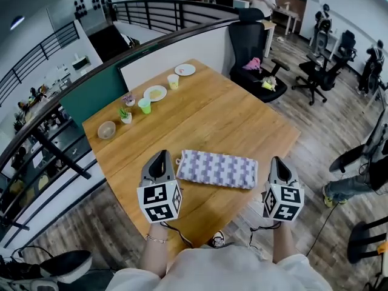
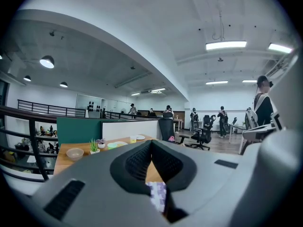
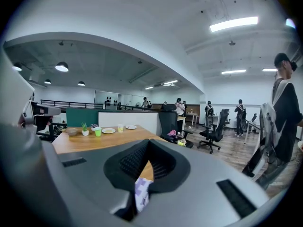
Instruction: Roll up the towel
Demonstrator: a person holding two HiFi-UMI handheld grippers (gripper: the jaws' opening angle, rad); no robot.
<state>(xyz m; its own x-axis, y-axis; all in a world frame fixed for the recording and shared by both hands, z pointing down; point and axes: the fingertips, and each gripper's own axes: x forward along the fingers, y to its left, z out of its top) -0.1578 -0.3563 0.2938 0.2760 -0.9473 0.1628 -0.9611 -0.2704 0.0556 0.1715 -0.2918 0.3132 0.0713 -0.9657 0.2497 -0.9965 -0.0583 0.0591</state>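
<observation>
A purple-and-white checked towel point(image 1: 218, 168) lies flat and unrolled on the wooden table point(image 1: 230, 114), near its front edge. My left gripper point(image 1: 162, 156) hovers just short of the towel's left end, jaws shut with nothing between them. My right gripper point(image 1: 277, 161) sits beside the towel's right end, also shut and empty. In the left gripper view the jaws point(image 2: 151, 143) meet at their tips, and a strip of towel point(image 2: 157, 193) shows below them. The right gripper view shows the same: closed jaws point(image 3: 148, 142) with towel point(image 3: 141, 189) beneath.
Along the table's far left edge stand a bowl point(image 1: 107, 130), a small potted plant point(image 1: 125, 116), a green cup point(image 1: 144, 105), two plates point(image 1: 155, 93) and a yellow cup point(image 1: 173, 81). A black office chair point(image 1: 254, 59) stands at the far corner. A railing runs behind the table.
</observation>
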